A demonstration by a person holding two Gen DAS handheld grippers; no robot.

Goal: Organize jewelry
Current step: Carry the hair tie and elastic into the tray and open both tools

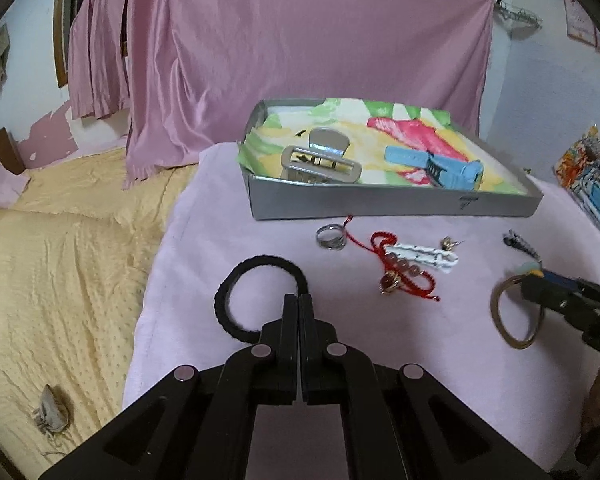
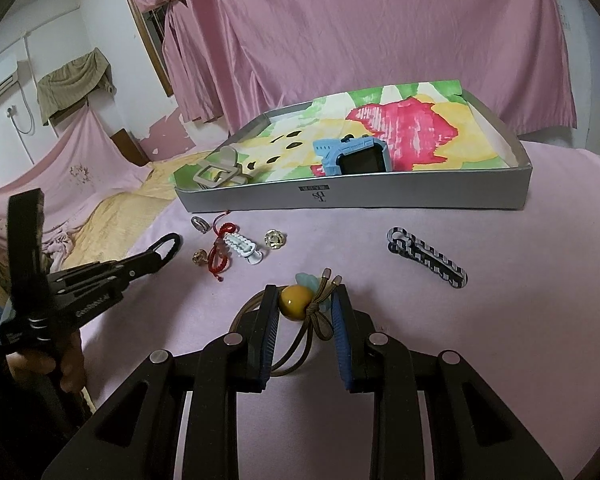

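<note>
Left gripper (image 1: pixel 299 300): jaws pressed together, pinching the near edge of a black hair tie (image 1: pixel 256 296) that lies as a loop on the pink blanket (image 1: pixel 204 240). The right wrist view shows this gripper (image 2: pixel 168 250) from the side, the tie hanging from its tip as a narrow loop.

Right gripper (image 2: pixel 306 312): jaws apart, one on each side of a brown hair tie (image 2: pixel 300 340) with a yellow bead (image 2: pixel 296 306) and a pale green charm (image 2: pixel 307 280). Blue pads (image 2: pixel 342 340) are near the knot, but I cannot tell whether they touch it; nothing is gripped. In the left wrist view only the tip of this gripper (image 1: pixel 540 280) shows, over the brown loop (image 1: pixel 516 312); the bead is hidden there.

Grey box (image 2: pixel 380 196), lined with flower-print paper, at the far side of the blanket. Inside: grey hair claw (image 1: pixel 320 160) to the left, blue watch (image 2: pixel 352 156) mid-box. The right wrist view shows the watch's dark face; the left wrist view shows it end-on, strap stretched out (image 1: pixel 436 166).

Loose on the blanket in front of the box: silver ring (image 1: pixel 331 238), red cord bracelet (image 1: pixel 396 268), white hair clip (image 1: pixel 420 256) touching the bracelet, gold earring (image 2: pixel 275 239), gold bead charm (image 2: pixel 198 257), checked hair clip (image 2: pixel 428 258) well apart to the right.

Left wrist view only: yellow bedspread (image 1: pixel 60 260) with a small grey pouch (image 1: pixel 51 412), and a printed packet (image 1: pixel 592 184) at the right edge. Right wrist view only: the person's hand (image 2: pixel 66 364) on the left gripper's handle.
</note>
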